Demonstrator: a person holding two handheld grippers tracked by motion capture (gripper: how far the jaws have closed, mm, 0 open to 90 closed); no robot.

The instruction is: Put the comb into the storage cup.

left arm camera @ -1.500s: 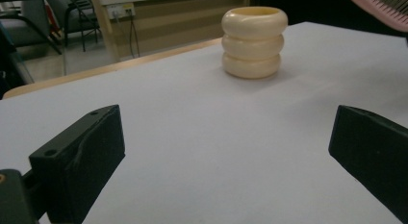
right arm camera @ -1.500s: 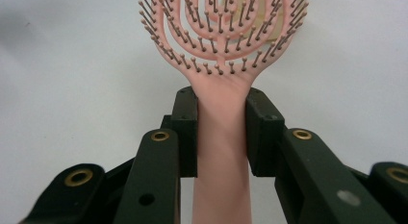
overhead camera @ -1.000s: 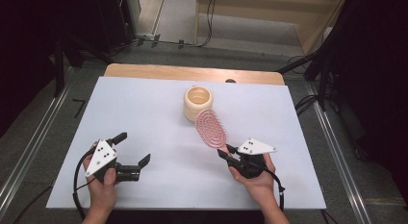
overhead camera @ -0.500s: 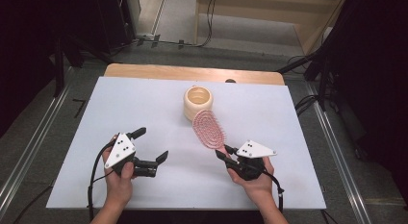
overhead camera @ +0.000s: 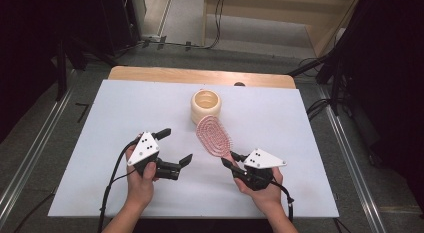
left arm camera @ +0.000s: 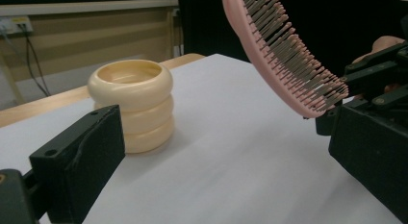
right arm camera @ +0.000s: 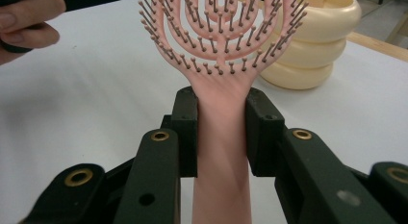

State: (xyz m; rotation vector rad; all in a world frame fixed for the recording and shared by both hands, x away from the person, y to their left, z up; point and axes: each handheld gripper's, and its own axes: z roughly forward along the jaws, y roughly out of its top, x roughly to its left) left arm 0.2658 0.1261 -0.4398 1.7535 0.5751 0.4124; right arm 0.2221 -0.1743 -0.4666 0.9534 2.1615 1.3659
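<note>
Left gripper [overhead camera: 173, 146] jaws spread, empty, bare white table [overhead camera: 90, 143] all around; cream ringed cup [overhead camera: 205, 106] ahead of both grippers. Right gripper [overhead camera: 231, 160] clamps handle of pink vented hairbrush [overhead camera: 214, 136], head raised, bristles toward left gripper

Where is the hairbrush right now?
In the high view the hairbrush is right of centre, its handle clamped in the right claw and its head reaching toward the cream pot.

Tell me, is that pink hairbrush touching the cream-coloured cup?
Apart. In the left gripper view, the hairbrush hangs in the air, with bare white table between it and the cup. The right gripper grips its handle.
</note>
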